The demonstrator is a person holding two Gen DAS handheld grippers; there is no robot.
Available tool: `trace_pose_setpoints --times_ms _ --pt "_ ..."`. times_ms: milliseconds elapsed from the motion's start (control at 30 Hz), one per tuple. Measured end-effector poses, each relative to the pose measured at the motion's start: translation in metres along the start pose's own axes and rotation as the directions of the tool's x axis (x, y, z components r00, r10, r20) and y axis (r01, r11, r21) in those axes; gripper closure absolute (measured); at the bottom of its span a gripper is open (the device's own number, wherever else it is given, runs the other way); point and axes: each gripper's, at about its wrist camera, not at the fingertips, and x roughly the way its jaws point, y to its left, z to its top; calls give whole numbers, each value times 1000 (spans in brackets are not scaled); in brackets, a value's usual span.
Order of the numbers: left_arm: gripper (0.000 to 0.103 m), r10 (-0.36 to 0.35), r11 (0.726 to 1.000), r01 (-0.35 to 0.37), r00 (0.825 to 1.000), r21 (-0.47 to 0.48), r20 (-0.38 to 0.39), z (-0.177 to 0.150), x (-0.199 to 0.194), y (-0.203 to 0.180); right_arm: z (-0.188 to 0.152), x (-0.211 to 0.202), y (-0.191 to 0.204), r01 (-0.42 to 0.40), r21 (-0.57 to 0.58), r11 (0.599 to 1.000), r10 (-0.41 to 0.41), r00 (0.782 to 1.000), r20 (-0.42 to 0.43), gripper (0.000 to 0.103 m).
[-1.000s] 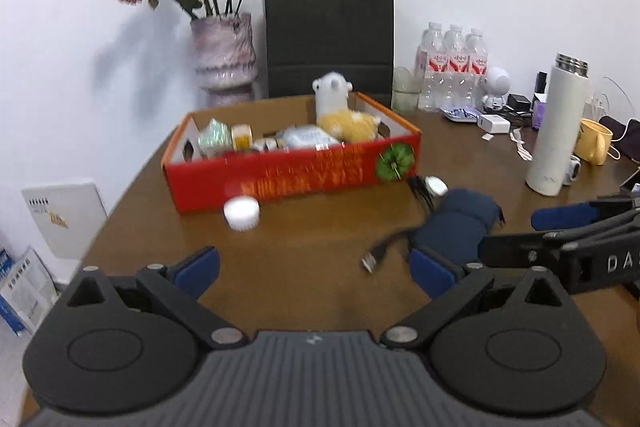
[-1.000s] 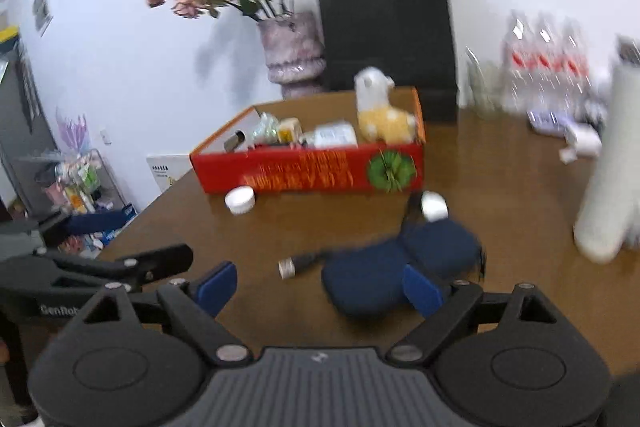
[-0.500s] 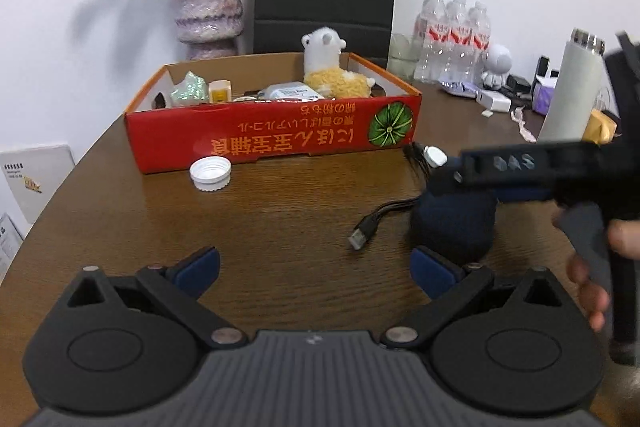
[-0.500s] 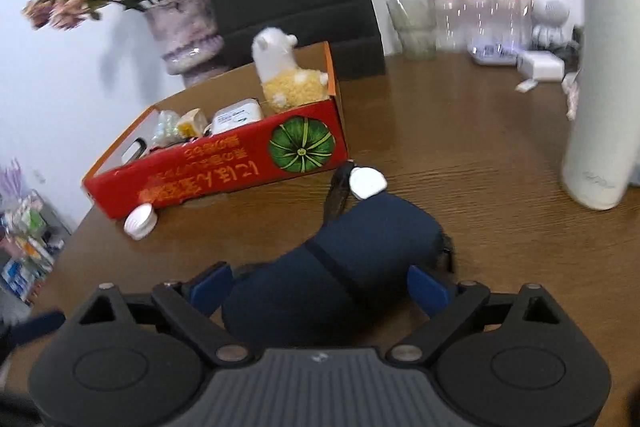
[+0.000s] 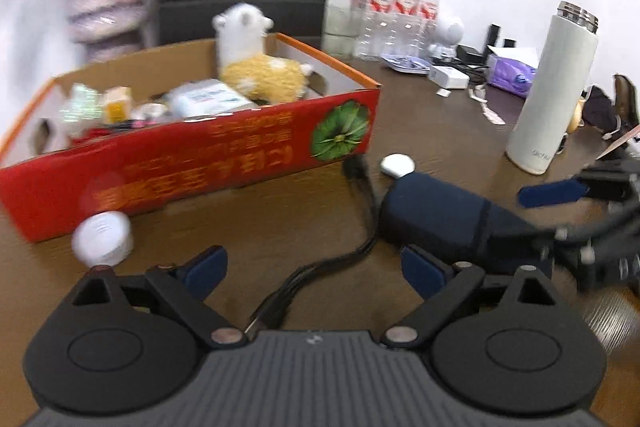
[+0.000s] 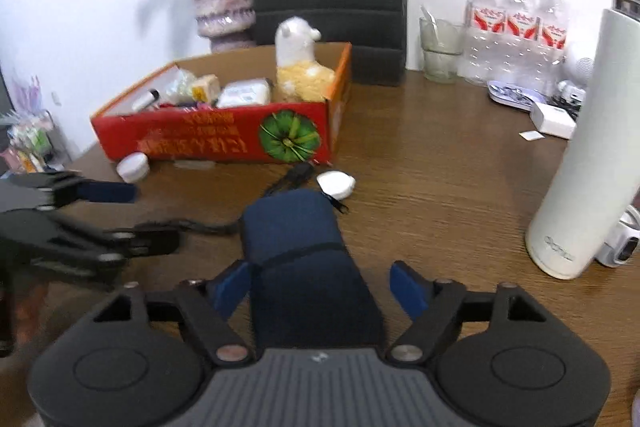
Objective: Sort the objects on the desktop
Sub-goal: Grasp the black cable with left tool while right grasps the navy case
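Your counter (image 6: 440, 155) fills both views, brown wood. The red box (image 6: 208, 143) sits centre-left in the right wrist view, mid-left in the left one, with a plush toy (image 5: 256, 67) and small packets inside. The white flask (image 6: 584, 163) stands at the right edge of both. The navy pouch (image 6: 304, 259) lies lower centre in the right view, between your right gripper (image 6: 320, 287) jaws, which are closing but not yet pressing it. Only the left view shows the black cable (image 5: 320, 263) running down between your left gripper (image 5: 316, 271) jaws, which are wide, closing, and gripping nothing. The white cap (image 5: 102, 237) lies beside the box front. Only the right view shows the glass (image 6: 438, 49) at upper right.
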Motion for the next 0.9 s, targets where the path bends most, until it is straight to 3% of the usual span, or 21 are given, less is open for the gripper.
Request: trace_pose_setpoints --times_ms 100,200,267,333,433,600,700,733,833,900 --pt "24 -42 999 42 998 -8 -43 3 20 -5 0 11 5 -21 -5 1000 21 1000 -5 24" --pt "44 -12 996 12 1000 90 1 -3 23 -20 -2 22 11 9 -30 1000 -9 1000 4 24" --pt "74 -2 991 -1 1000 135 22 -9 18 -29 -4 30 14 28 -29 999 -28 999 -15 32" --pt "89 -19 989 17 1000 144 12 -14 9 -33 -8 32 20 54 -50 997 -55 998 -24 34" --pt "96 -7 989 7 1000 150 -4 -28 -11 -40 -16 25 28 56 -73 996 -58 998 -23 35" --pt "98 51 997 -51 999 59 -7 -69 -64 -45 -40 -2 40 37 -107 994 -39 999 -24 36" --pt "95 29 1000 -28 1000 11 -12 -86 -91 -51 -57 -22 52 5 -143 990 -12 999 -42 33" --pt "89 38 999 -38 999 -4 -2 -89 -96 -51 -61 -28 55 -15 -151 988 8 999 -45 33" --pt "41 90 996 -90 996 3 -4 -89 -94 -53 -67 -33 57 -47 -127 991 43 998 -36 28" --pt "41 91 996 -91 996 3 -7 -87 -88 -53 -68 -30 59 -21 -118 993 17 999 -32 29"
